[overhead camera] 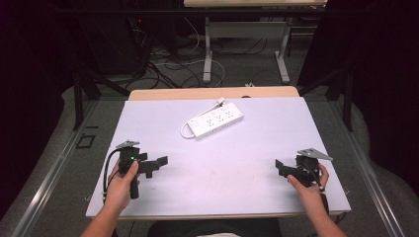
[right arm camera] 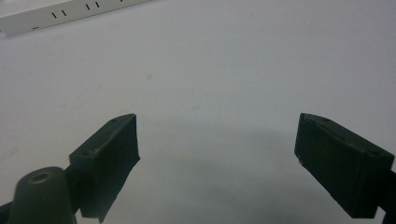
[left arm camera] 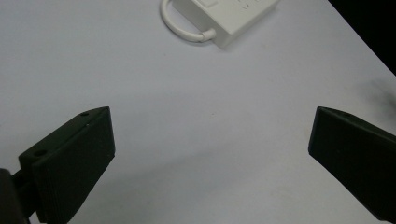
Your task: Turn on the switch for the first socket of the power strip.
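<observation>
A white power strip [overhead camera: 216,120] lies at an angle on the white table [overhead camera: 148,113], past its middle, with its cord looped at its left end. In the left gripper view the strip's end and cord loop [left arm camera: 219,21] sit at the top. A slice of the power strip [right arm camera: 56,14] crosses the top left corner of the right gripper view. My left gripper [overhead camera: 160,163] rests near the table's front left, held by a hand, open with nothing between its jaws. My right gripper [overhead camera: 280,168] is near the front right, also open with nothing in it.
Beyond the table's far edge stand a second table's metal legs [overhead camera: 207,49] and loose cables [overhead camera: 168,64] on the floor. A black frame [overhead camera: 79,89] runs along both sides. The table's right edge [left arm camera: 369,46] drops off to darkness in the left gripper view.
</observation>
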### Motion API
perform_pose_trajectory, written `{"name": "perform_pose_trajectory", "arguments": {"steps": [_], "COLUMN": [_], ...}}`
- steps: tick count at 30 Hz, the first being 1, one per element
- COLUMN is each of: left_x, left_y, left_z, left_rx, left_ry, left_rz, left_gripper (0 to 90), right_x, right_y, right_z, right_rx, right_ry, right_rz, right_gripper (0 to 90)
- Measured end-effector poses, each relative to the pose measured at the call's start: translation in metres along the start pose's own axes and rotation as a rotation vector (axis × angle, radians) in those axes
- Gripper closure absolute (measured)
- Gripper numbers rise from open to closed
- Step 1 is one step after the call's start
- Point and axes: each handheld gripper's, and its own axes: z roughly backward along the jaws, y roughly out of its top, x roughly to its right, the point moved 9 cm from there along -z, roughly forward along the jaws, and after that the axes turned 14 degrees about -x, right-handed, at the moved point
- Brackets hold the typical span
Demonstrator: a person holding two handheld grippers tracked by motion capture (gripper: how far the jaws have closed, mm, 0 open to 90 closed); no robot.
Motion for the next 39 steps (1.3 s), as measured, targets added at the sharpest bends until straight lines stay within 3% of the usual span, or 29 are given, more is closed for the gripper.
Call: {"name": "perform_pose_trajectory", "arguments": {"steps": [9,17,29,39], "left_x": [-0.034,-0.054,-0.069,-0.070], "left_y": [-0.008,-0.015,-0.017,-0.018], "left_z": [-0.002,-0.007,-0.015,-0.018], "left_rx": [0.046,0.027,0.032,0.023], "left_ry": [0.053,0.126,0.171,0.177], "left_rz": [0.014,-0.005,0.003,0.004], "left_gripper": [0.3,0.3,0.3,0.3], "right_x": [0.000,-0.001,0.000,0.001], "right_y": [0.001,0.003,0.003,0.003], "right_z": [-0.001,0.000,0.000,0.000], "right_rx": [0.012,0.022,0.019,0.017], "right_ry": [-0.001,-0.001,0.008,0.011], "right_rz": [0.011,0.017,0.027,0.021], "right_gripper": [13.1,13.2,13.4,13.4]}}
